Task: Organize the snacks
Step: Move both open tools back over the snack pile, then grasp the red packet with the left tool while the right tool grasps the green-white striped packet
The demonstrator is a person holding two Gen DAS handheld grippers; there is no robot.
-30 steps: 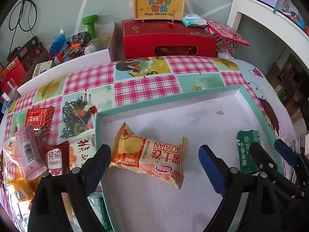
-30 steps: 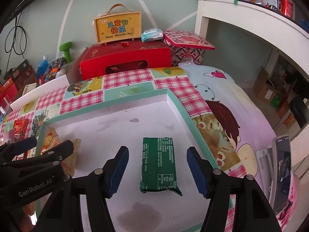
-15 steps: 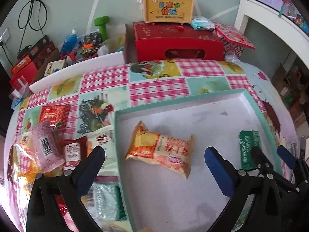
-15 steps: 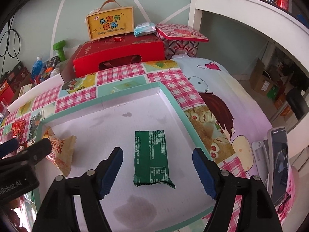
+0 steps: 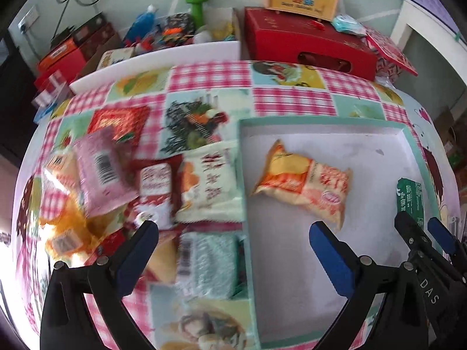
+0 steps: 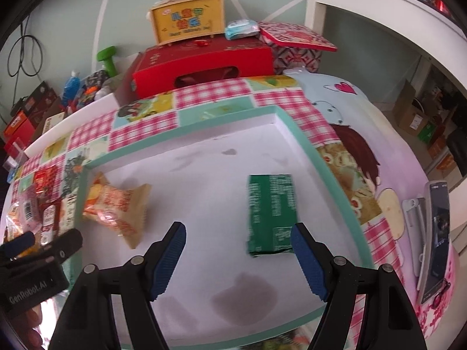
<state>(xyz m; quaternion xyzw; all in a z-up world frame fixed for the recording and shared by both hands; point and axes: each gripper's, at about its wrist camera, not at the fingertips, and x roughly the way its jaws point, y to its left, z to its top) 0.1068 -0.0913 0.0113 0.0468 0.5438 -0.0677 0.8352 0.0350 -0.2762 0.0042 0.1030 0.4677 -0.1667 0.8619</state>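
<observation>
Left gripper (image 5: 233,250) gapes empty over the tray (image 5: 245,175) edge; orange snack (image 5: 303,186) lies ahead, right

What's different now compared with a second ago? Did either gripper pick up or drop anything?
Neither holds anything. The left gripper has swung left, off the orange snack pack toward the loose snack pile, its jaws just opening wider. The right gripper drifted left, so the green packet is no longer centred between its just-widened jaws. Both packs stay put in the tray.
</observation>
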